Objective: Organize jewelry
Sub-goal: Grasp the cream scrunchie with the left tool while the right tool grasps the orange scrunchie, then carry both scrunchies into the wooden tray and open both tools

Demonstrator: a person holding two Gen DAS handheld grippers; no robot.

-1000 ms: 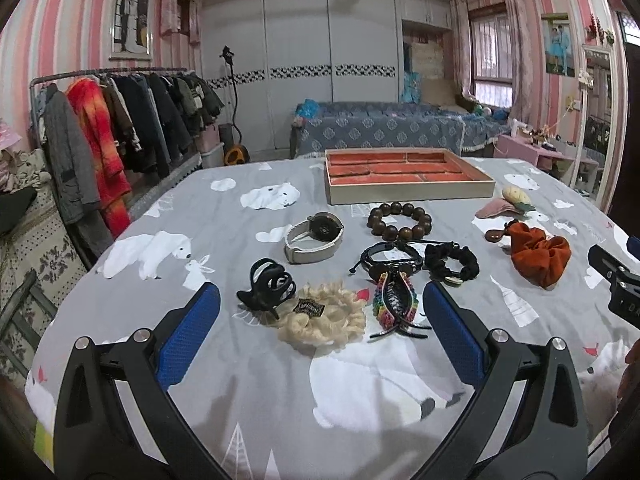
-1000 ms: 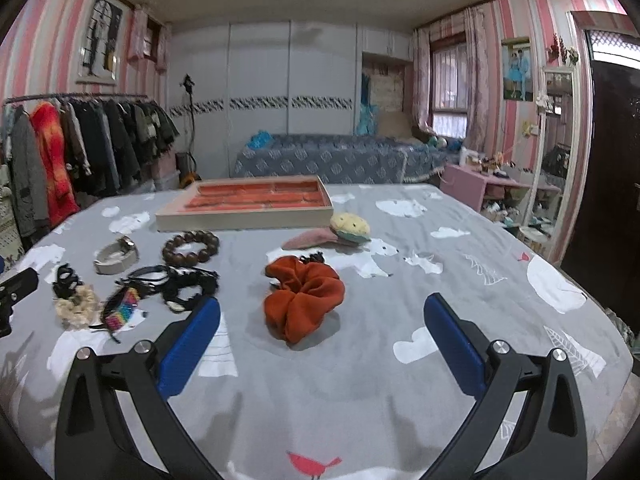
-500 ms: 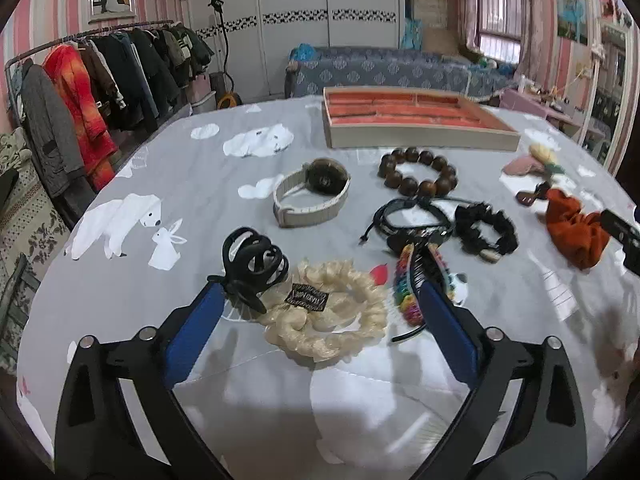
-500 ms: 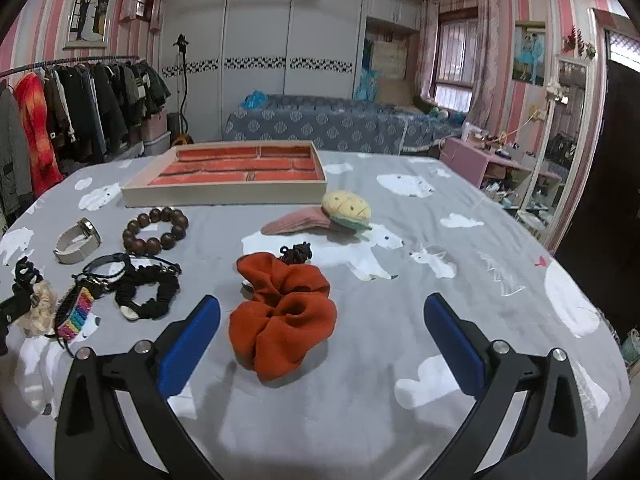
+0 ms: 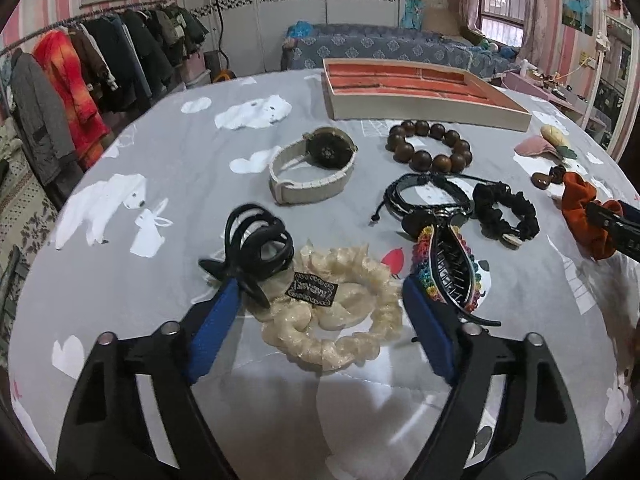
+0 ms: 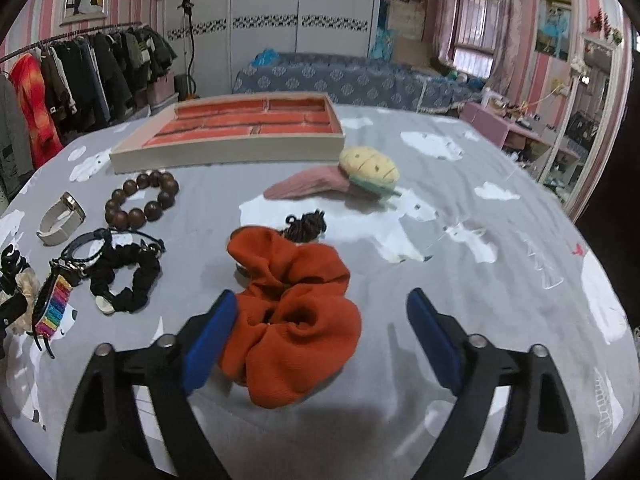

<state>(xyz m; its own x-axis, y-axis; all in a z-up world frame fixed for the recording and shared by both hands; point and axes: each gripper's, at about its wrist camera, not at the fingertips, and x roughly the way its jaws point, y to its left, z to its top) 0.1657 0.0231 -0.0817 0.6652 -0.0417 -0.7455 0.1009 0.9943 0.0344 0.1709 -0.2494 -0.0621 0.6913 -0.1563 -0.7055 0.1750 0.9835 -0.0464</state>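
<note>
Both grippers are coming down on a scrunchie each, jaws just been narrowing but nothing pinched yet, so they're both still unclamped. My left gripper (image 5: 320, 312) has the cream scrunchie (image 5: 336, 304) sitting between its blue pads, and the right gripper (image 6: 320, 336) straddles the orange scrunchie (image 6: 292, 320), which sits closer to its left pad.

Tips as I see it: on the left, the black claw clip (image 5: 256, 244) is touching the cream one at about 10 o'clock, right by my left pad, and the rainbow hair clip (image 5: 448, 272) is hard against the right pad at 3 o'clock. I'd squeeze only the fabric ring, otherwise a clip probably rides along. On the right I'd shift a bit so the orange bundle is centred, then pinch one thick fold instead of the whole floppy thing.

Further out at 12 o'clock in the left wrist view are the watch (image 5: 312, 168), bead bracelet (image 5: 430, 150) and the orange-lined tray (image 5: 420, 92), which looks empty, so that's my guess for the drop spot.
</note>
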